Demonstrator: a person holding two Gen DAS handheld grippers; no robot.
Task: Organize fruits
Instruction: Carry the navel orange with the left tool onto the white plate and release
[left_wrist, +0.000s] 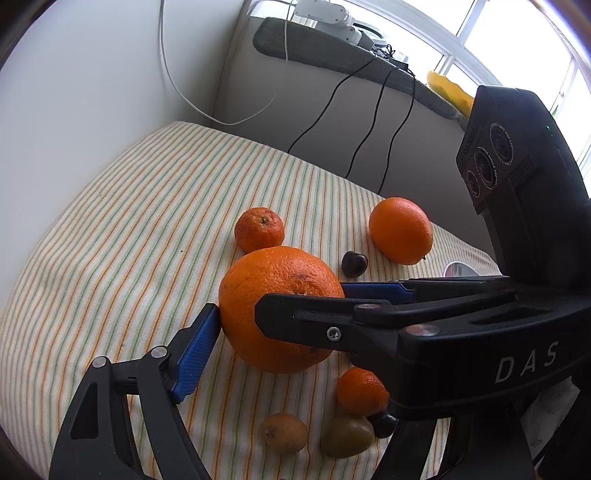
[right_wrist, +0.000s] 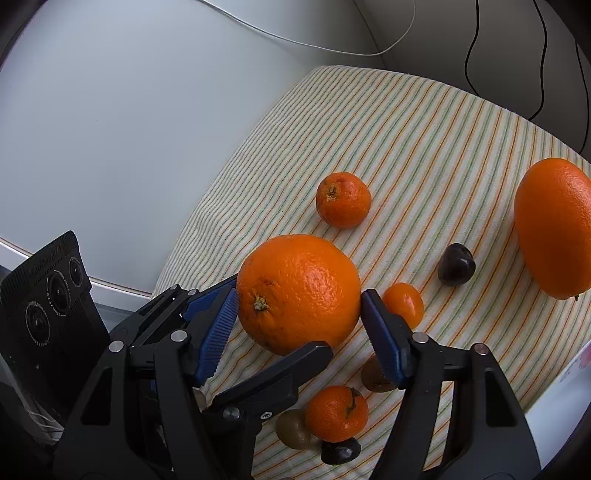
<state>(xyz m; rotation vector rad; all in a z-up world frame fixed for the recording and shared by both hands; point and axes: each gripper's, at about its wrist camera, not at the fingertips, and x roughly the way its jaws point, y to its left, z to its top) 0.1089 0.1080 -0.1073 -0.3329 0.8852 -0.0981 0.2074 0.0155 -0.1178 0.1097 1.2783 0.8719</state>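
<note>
A big orange (right_wrist: 298, 293) with pebbled, glossy skin and a small dry stem scar sits on the striped cloth (right_wrist: 424, 140), caught between both tools at once. The right gripper (right_wrist: 295, 317) brackets it: its ribbed blue pads (right_wrist: 218, 339) stand at either flank, the left pad at the skin and the right pad just at the edge, though whether they press cannot be told. The left gripper (left_wrist: 275, 314) comes in from the side; one blue pad (left_wrist: 195, 354) touches the orange's near flank and the other blue finger reaches past the far side, so it too straddles the fruit, grip uncertain. Nearest the cameras lie a small mandarin (right_wrist: 337, 413), two dull brown-green kiwis (left_wrist: 347, 437) and a dark glossy cherry (right_wrist: 340, 451), huddled close. Another mandarin (right_wrist: 403, 304) sits just behind the right pad. Farther off, a second cherry (right_wrist: 456, 264), a mandarin with a stem scar (right_wrist: 343, 199) and a smooth oval orange (right_wrist: 554, 232) lie apart on the thin orange and green stripes.
</note>
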